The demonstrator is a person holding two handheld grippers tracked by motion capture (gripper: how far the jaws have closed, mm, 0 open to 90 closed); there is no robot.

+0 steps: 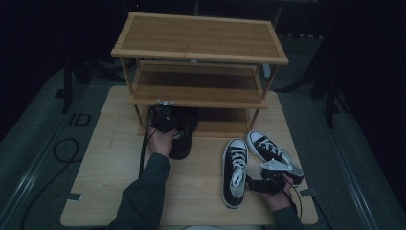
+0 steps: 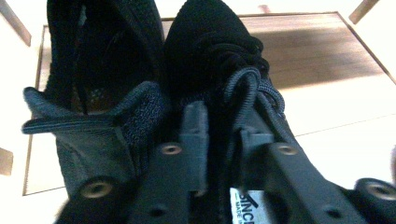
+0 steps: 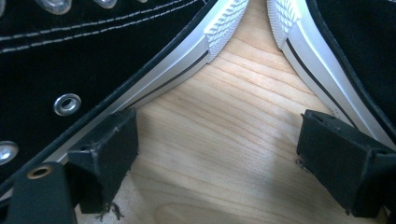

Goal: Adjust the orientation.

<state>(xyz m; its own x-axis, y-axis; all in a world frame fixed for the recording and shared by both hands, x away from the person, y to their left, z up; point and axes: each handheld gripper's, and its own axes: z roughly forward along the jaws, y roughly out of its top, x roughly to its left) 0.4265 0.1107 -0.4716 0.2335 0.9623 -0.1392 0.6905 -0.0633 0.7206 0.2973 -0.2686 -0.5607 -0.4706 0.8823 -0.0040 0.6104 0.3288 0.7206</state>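
On the left, the person's left forearm reaches forward over the surface (image 1: pixel 110 191), and the left hand (image 1: pixel 160 141) holds the left gripper (image 1: pixel 165 120) pointing away toward the bottom shelf of the wooden rack (image 1: pixel 198 36). Just in front of it are two black knit shoes (image 1: pixel 184 134), side by side at the front edge of that shelf. In the left gripper view the jaws stand partly apart around the tongue and laces of the right one of these shoes (image 2: pixel 219 70); I cannot tell if the pads press on it. Farther right, two black canvas sneakers (image 1: pixel 235 170) with white soles lie on the surface, toes close together. The right hand (image 1: pixel 280 194) rests low near the surface edge, and the right gripper (image 1: pixel 253 183) has its jaws released, wide, between the two sneakers.
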